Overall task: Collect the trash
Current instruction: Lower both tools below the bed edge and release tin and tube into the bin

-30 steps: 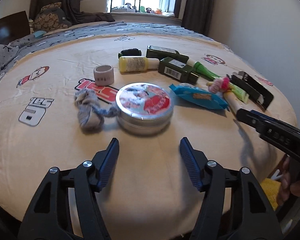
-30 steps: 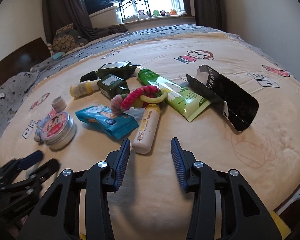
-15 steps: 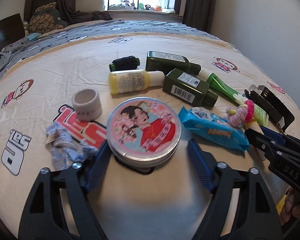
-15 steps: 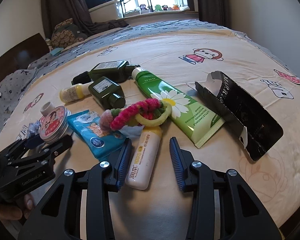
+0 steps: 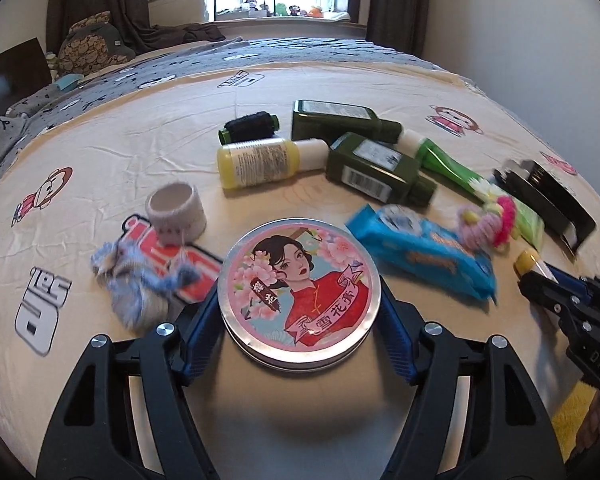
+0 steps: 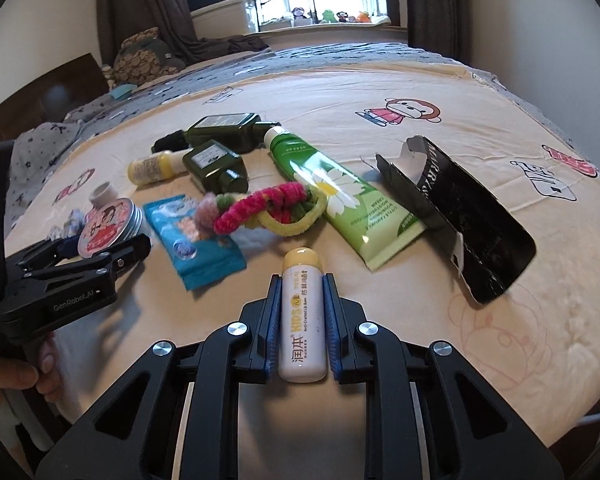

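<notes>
From the left wrist camera, the left hand-held gripper (image 5: 300, 312) straddles a round tin (image 5: 299, 290) with a painted lady on its lid, lying on the bed (image 5: 100, 152). Its jaws have just been closing, and the blue pads sit against both sides of the tin, clamped on it. Left of the tin lie a crumpled bluish rag (image 5: 140, 284) and a small white ring of tape (image 5: 176, 210). Beyond it lie a yellow bottle (image 5: 260, 162), a black thread spool (image 5: 250, 128), two dark green bottles (image 5: 376, 170), a green tube (image 5: 448, 166), a blue wipes packet (image 5: 420, 254) and a pink-and-yellow fuzzy loop (image 5: 486, 222). The right hand-held gripper (image 5: 544, 280) enters at the right edge, a yellow-capped stick between its tips.

From the right wrist camera, the right hand-held gripper (image 6: 302, 312) has just been closing its jaws and now clenches a white lip balm stick (image 6: 303, 316) with a yellow cap, both pads pressed along its sides. Ahead on the bed (image 6: 420, 80) lie the fuzzy loop (image 6: 268, 208), the green daisy-printed tube (image 6: 340, 192), a torn black carton (image 6: 460, 208), the wipes packet (image 6: 192, 236) and the green bottles (image 6: 220, 168). At the left, the left hand-held gripper (image 6: 112, 240) is around the tin (image 6: 108, 226), a person's hand (image 6: 20, 376) on its handle.
</notes>
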